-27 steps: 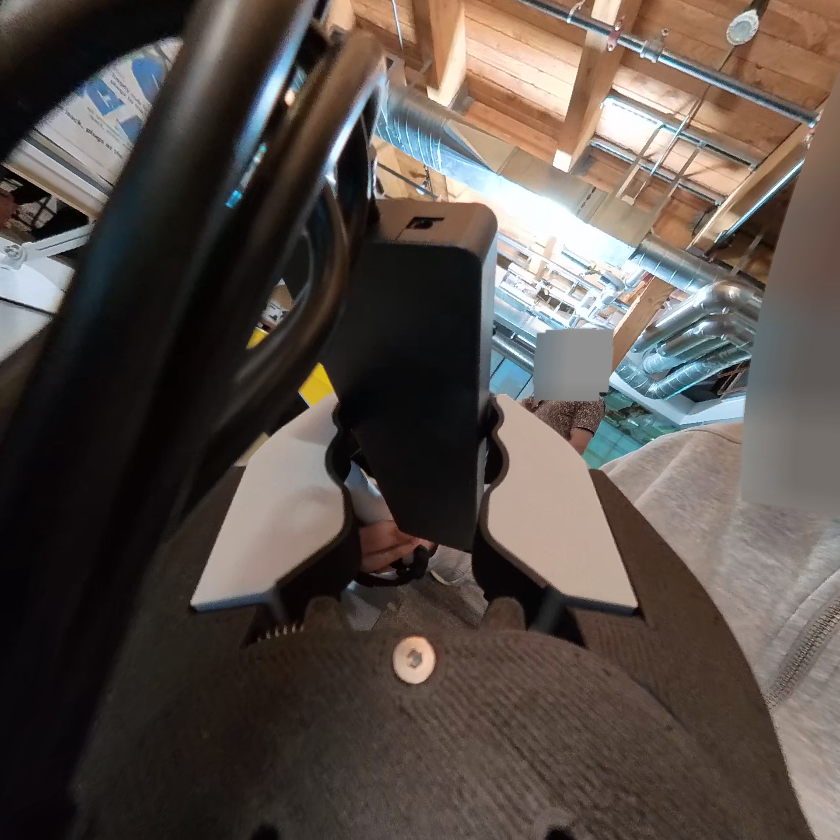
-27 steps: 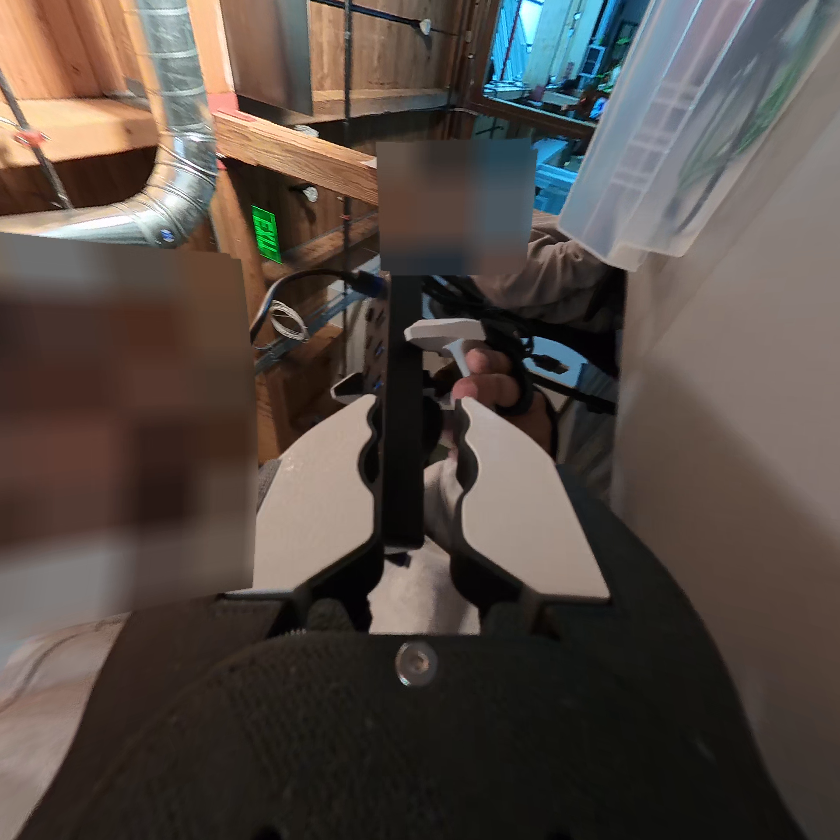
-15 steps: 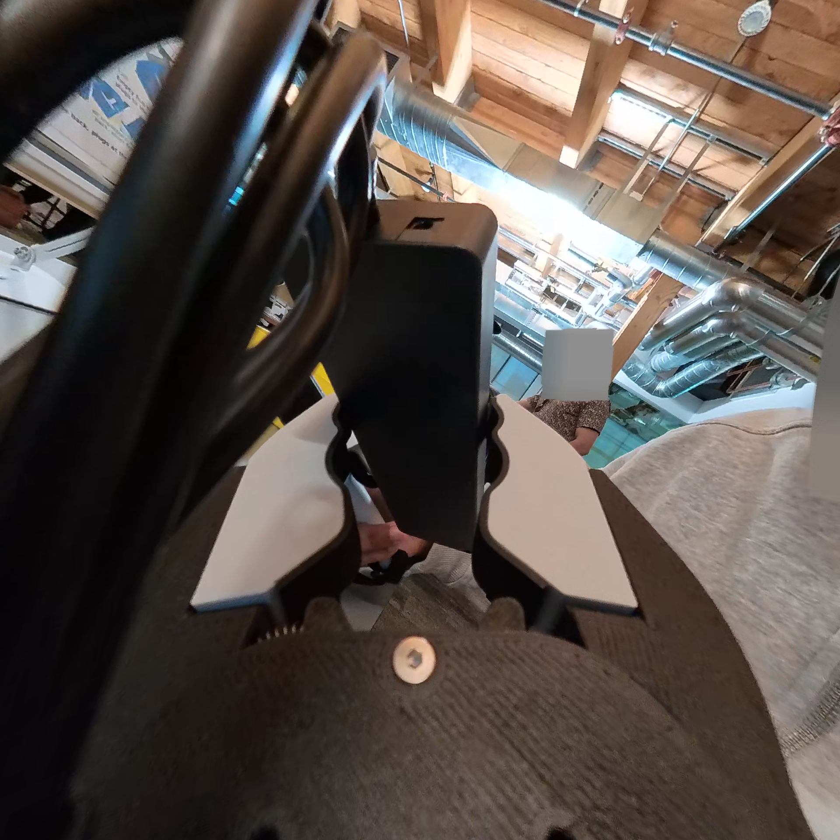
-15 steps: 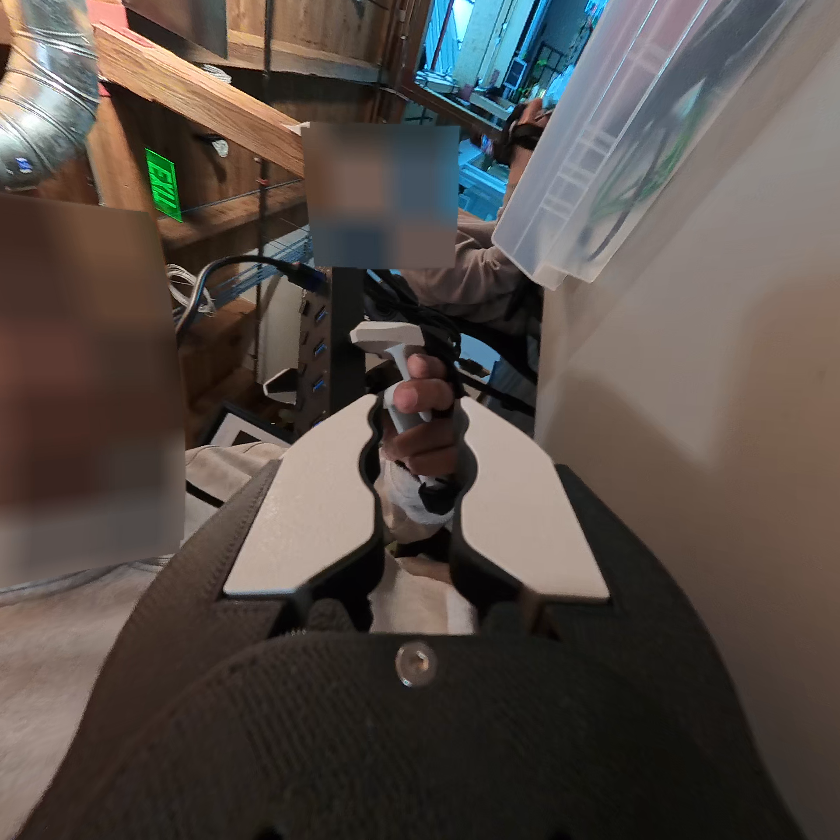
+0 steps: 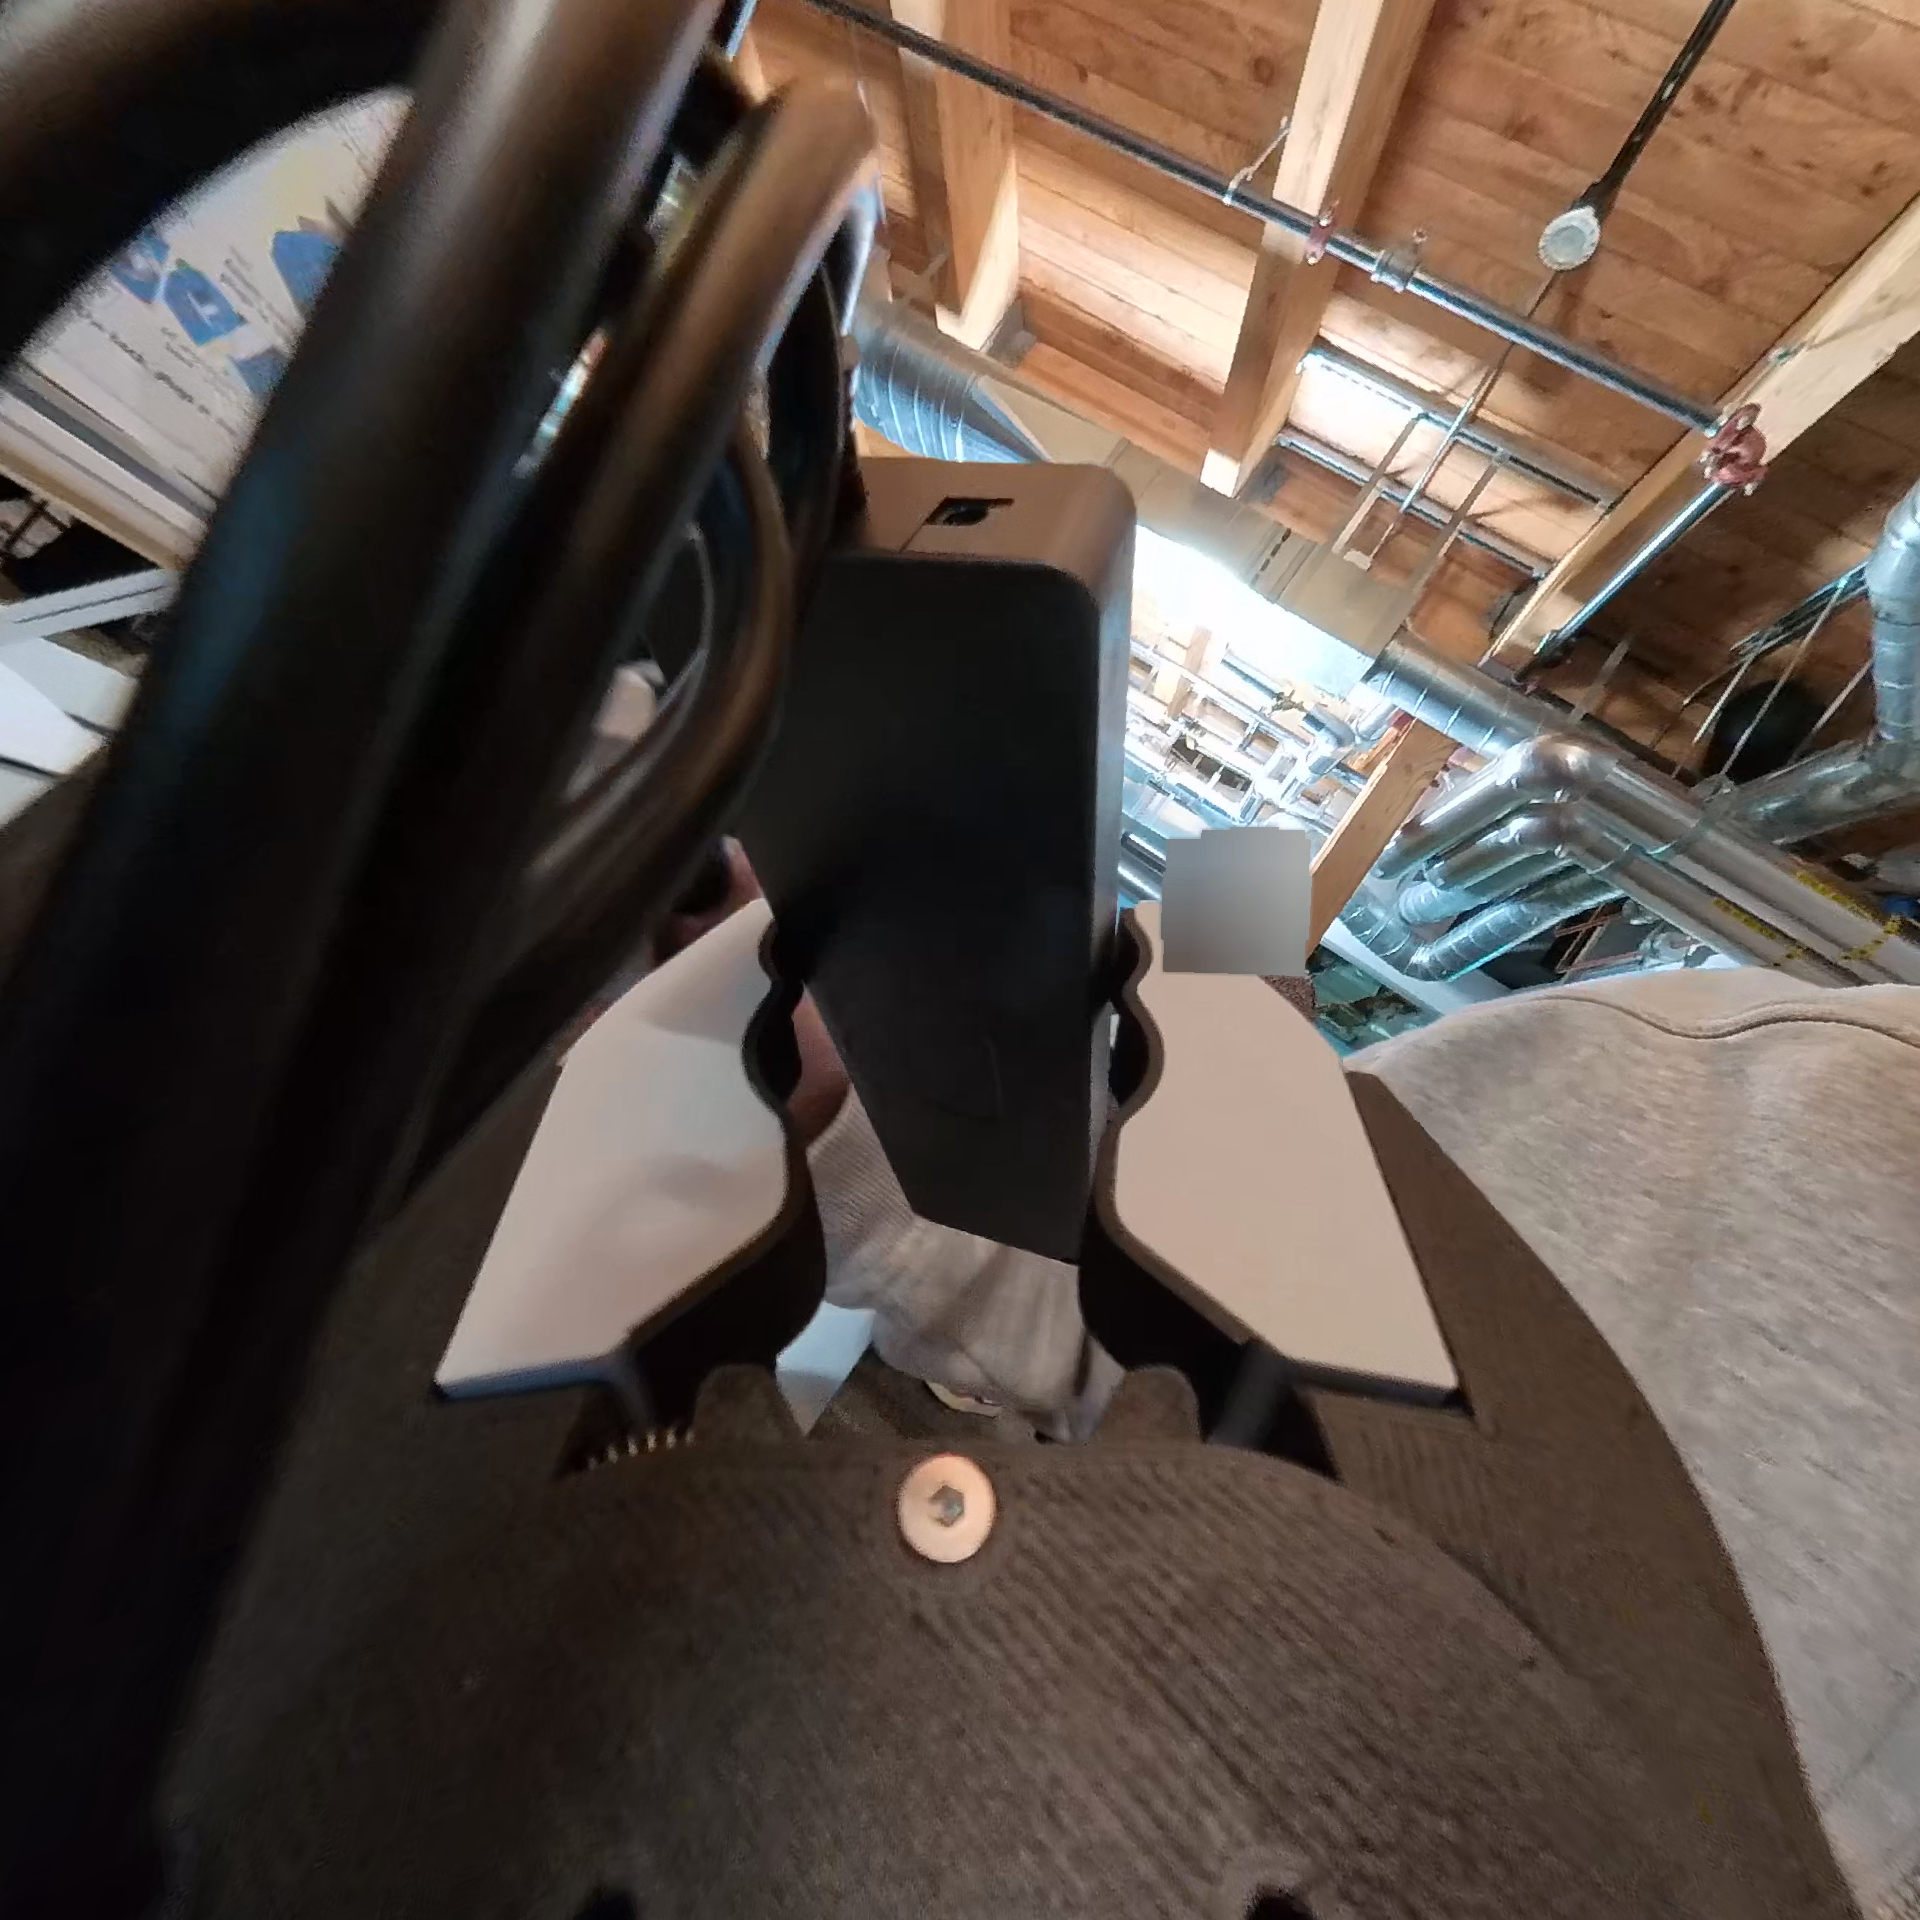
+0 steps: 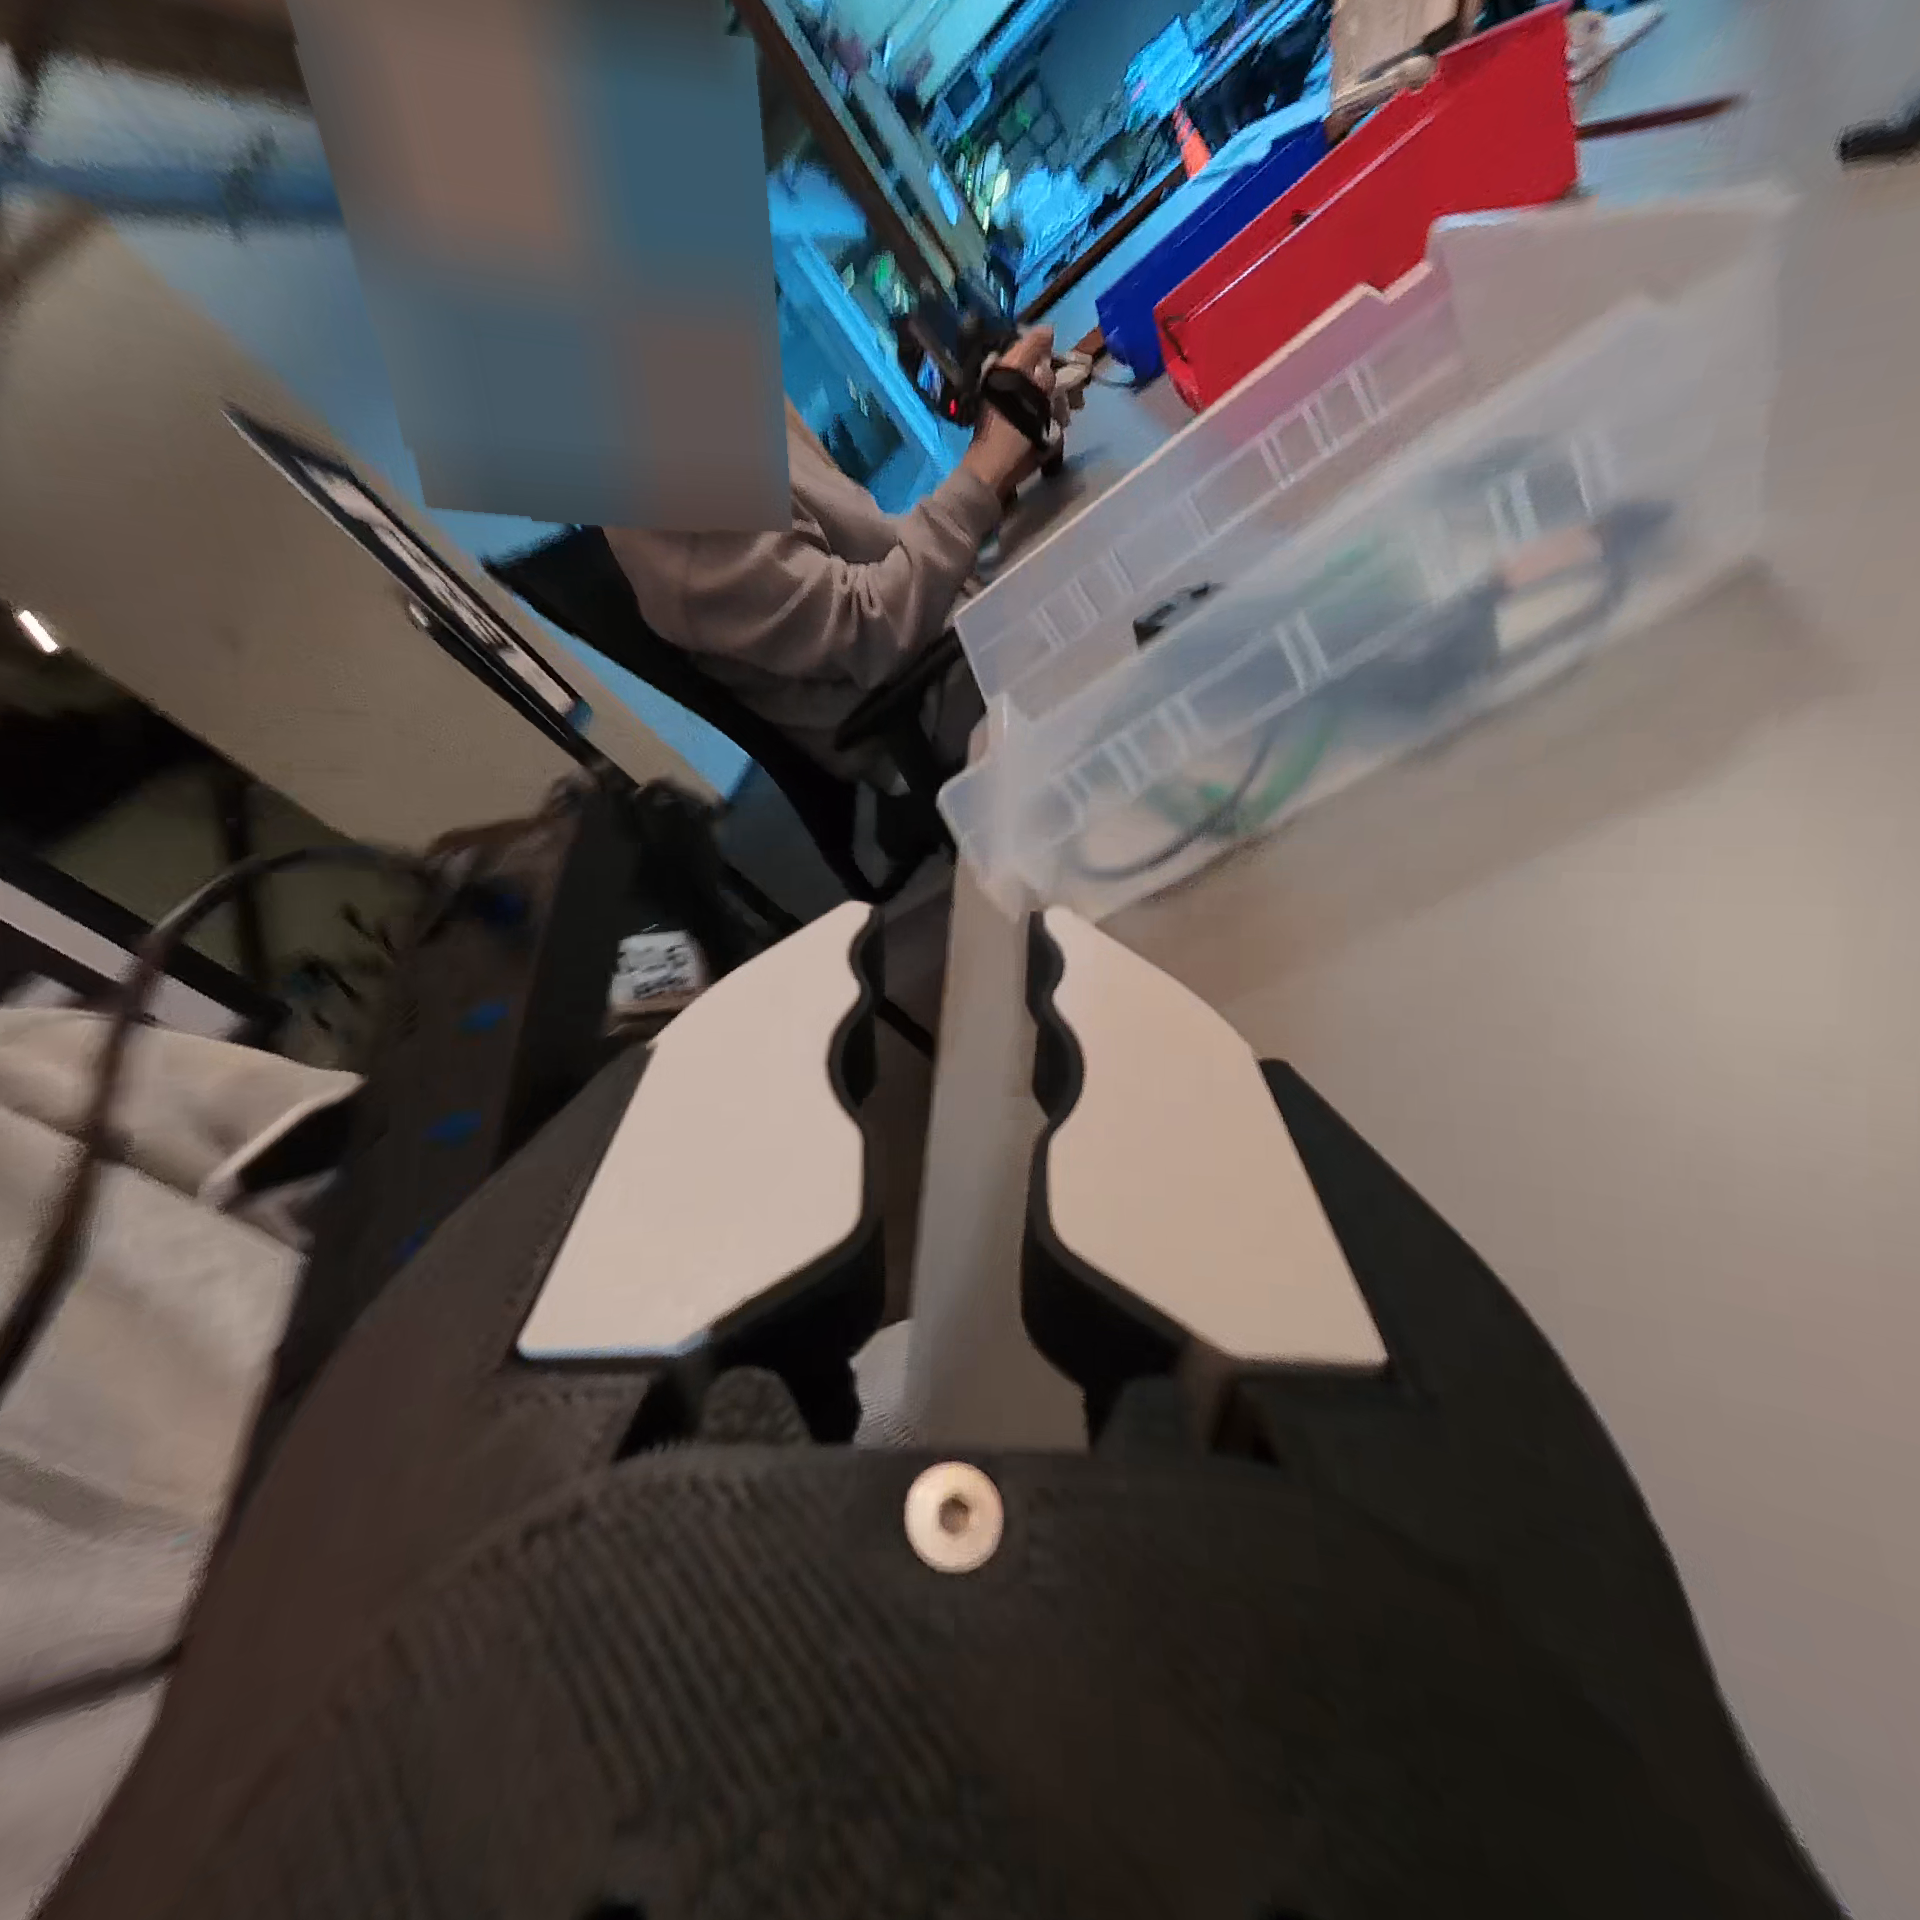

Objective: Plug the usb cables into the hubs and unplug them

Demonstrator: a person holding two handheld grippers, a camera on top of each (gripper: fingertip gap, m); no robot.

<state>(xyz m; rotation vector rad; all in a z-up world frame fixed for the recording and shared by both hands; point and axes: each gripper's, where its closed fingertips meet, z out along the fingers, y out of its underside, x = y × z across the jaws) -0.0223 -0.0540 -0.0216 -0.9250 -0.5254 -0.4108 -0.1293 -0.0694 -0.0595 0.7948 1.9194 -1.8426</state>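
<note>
My left gripper (image 5: 951, 925) is shut on a black USB hub (image 5: 956, 779) and holds it up toward the wooden ceiling. Thick black cables (image 5: 416, 623) loop close to the lens on the left of the hub. My right gripper (image 6: 954, 920) is open and empty, and the pale table edge (image 6: 971, 1143) shows through its gap. In the right wrist view the hub (image 6: 488, 1039) is blurred at the left with blue ports showing, apart from the right gripper. A thin black cable (image 6: 135, 987) arcs to its upper end.
A clear plastic bin (image 6: 1351, 623) with cables inside sits on the pale table (image 6: 1558, 1143) to the right. Red (image 6: 1371, 239) and blue (image 6: 1174, 301) boxes lie farther back. A seated person's grey sleeve (image 6: 810, 603) is ahead. My own grey sleeve (image 5: 1610, 1247) is at right.
The right gripper has swung away from the hub toward the table; the hub that stood between its fingers now lies to its left. The left gripper still holds the hub, slightly tilted.
</note>
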